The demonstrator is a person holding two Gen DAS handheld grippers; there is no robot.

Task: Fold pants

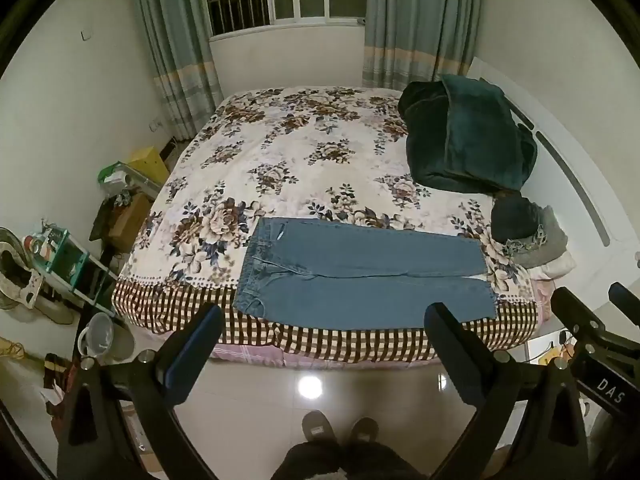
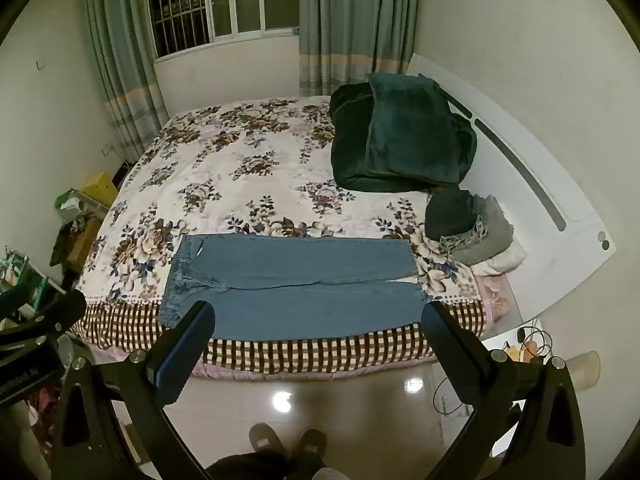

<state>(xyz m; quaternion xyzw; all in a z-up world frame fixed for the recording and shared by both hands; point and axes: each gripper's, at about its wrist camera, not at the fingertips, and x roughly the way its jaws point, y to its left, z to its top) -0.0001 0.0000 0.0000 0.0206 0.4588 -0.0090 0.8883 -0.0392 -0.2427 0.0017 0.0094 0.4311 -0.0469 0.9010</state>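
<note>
Blue jeans [image 1: 360, 276] lie flat and spread out along the near edge of the bed, waistband to the left, legs side by side to the right; they also show in the right wrist view [image 2: 296, 284]. My left gripper [image 1: 324, 320] is open and empty, held in the air in front of the bed, well short of the jeans. My right gripper [image 2: 318, 318] is open and empty, also in front of the bed. The right gripper's body shows at the right edge of the left wrist view [image 1: 592, 332].
The bed [image 1: 280, 152] has a floral cover with a checked border. A dark green blanket [image 1: 464, 140] and a pile of clothes [image 1: 528, 232] lie at its right by the white headboard [image 1: 576, 184]. Cluttered shelves [image 1: 60, 256] stand left. My slippered feet [image 1: 340, 432] stand on the glossy floor.
</note>
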